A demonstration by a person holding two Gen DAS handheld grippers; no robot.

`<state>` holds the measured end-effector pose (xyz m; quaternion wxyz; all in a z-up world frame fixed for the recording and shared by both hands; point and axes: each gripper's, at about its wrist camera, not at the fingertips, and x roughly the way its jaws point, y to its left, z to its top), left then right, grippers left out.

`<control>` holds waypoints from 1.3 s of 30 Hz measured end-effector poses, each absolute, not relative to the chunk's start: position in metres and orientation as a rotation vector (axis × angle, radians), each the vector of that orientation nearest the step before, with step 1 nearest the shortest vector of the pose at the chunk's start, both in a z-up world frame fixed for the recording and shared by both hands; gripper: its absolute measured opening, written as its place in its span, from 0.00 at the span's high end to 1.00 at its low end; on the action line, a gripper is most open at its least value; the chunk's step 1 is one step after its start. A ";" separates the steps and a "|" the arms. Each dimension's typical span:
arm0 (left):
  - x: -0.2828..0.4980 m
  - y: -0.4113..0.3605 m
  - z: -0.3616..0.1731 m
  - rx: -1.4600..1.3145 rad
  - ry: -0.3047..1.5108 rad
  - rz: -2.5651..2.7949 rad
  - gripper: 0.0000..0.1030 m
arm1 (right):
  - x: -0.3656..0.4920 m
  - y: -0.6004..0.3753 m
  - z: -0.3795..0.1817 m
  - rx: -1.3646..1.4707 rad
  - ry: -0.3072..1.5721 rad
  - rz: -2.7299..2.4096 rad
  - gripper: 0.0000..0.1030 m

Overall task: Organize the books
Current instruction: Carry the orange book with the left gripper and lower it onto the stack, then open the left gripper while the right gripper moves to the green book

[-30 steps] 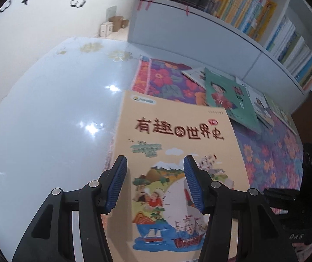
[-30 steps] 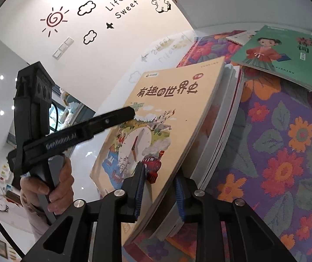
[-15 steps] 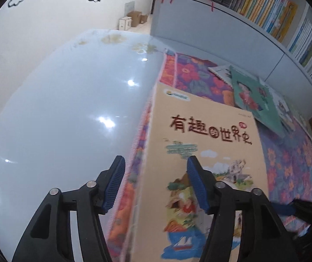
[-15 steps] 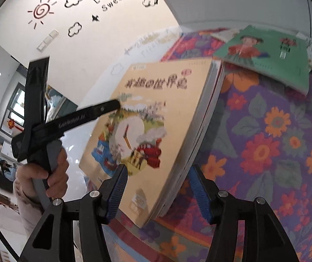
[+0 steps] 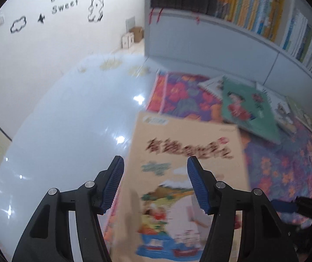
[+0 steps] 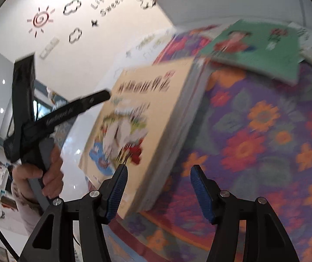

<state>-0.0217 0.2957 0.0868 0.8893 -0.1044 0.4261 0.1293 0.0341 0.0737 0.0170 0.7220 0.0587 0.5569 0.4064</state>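
Observation:
A tan picture book (image 5: 186,152) (image 6: 138,113) lies on top of a stack of books (image 6: 186,118) at the left edge of a flowered rug (image 5: 287,170). My left gripper (image 5: 154,159) hovers open above the tan cover, with its pads off the book. In the right wrist view it reaches in over the book's left edge, held by a hand (image 6: 44,174). My right gripper (image 6: 160,168) is opening; the stack's near corner sits in front of its jaws, untouched. A green book (image 5: 247,109) (image 6: 256,43) rests on other books farther back.
A white bookshelf (image 5: 265,11) packed with books runs along the back right. Glossy white floor (image 5: 57,120) spreads to the left of the rug. Cardboard boxes (image 5: 132,37) stand by the far wall. The right gripper's tip (image 5: 287,204) shows at the right edge.
My right gripper let go of the stack's corner, widened and drew back. My left gripper widened, rose off the tan cover and tilted up, so more of the room shows.

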 end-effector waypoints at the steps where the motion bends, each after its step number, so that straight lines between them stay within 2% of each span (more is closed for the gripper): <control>1: -0.021 0.285 0.096 -0.214 0.868 0.251 0.44 | 0.040 0.061 0.025 0.151 1.212 0.887 0.43; 8: 0.003 0.197 0.134 -0.183 0.804 0.089 0.43 | 0.071 -0.039 0.075 0.279 1.065 0.798 0.43; 12: 0.024 0.139 0.134 -0.171 0.798 0.019 0.43 | 0.100 -0.119 0.080 0.439 1.030 0.692 0.43; 14: 0.033 0.109 0.129 -0.172 0.800 -0.024 0.43 | 0.117 -0.175 0.072 0.557 1.019 0.636 0.43; 23: 0.063 -0.016 0.065 -0.182 0.909 -0.200 0.43 | 0.168 -0.367 0.038 0.741 0.953 0.317 0.43; 31: 0.069 -0.050 0.017 -0.257 0.952 -0.253 0.43 | 0.209 -0.432 0.006 0.869 0.963 0.187 0.49; 39: 0.066 -0.048 0.016 -0.237 0.902 -0.263 0.42 | 0.245 -0.444 -0.016 0.913 0.928 0.163 0.51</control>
